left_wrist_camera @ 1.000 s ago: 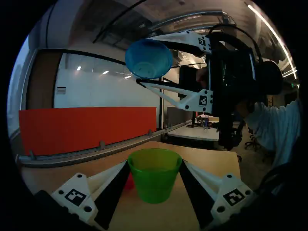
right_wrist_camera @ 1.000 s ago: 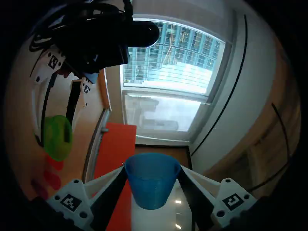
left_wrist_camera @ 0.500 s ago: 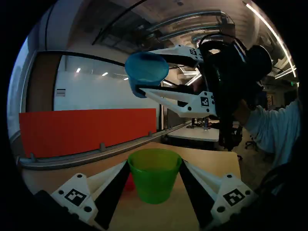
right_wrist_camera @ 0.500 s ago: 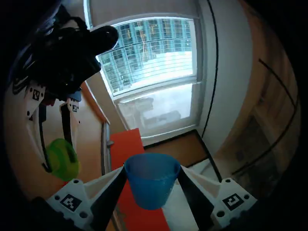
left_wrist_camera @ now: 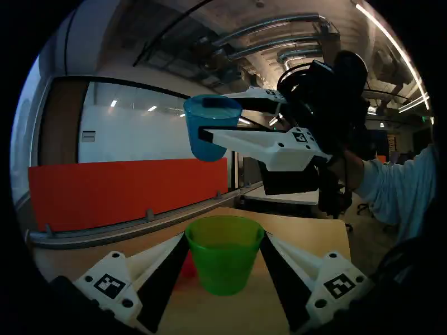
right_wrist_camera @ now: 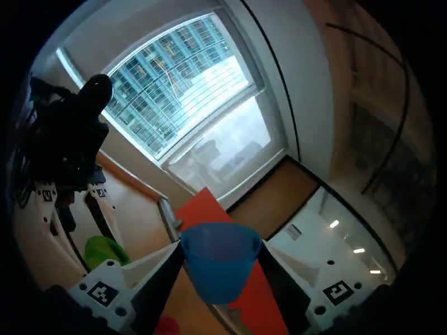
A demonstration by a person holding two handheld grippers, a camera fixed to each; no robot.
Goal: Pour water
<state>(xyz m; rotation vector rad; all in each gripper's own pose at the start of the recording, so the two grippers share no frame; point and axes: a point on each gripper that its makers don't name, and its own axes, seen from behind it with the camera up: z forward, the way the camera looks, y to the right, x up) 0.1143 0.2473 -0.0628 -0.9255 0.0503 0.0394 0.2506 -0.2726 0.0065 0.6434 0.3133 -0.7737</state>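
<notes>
My left gripper is shut on a green cup that stands upright just above the wooden table. High above and behind it, the right gripper holds a blue cup nearly upright, mouth up. In the right gripper view the blue cup sits between my right gripper's fingers, which press on both its sides. The green cup and the left gripper appear at the lower left there. I cannot see water in either cup.
A red partition runs along the far edge of the table with a metal rail below it. A small red object lies behind the green cup. A person's sleeved arm holds the right gripper. A large window is beyond.
The right gripper has rolled back, turning the blue cup from tipped on its side with its mouth facing me to nearly upright. The left gripper and green cup stayed still.
</notes>
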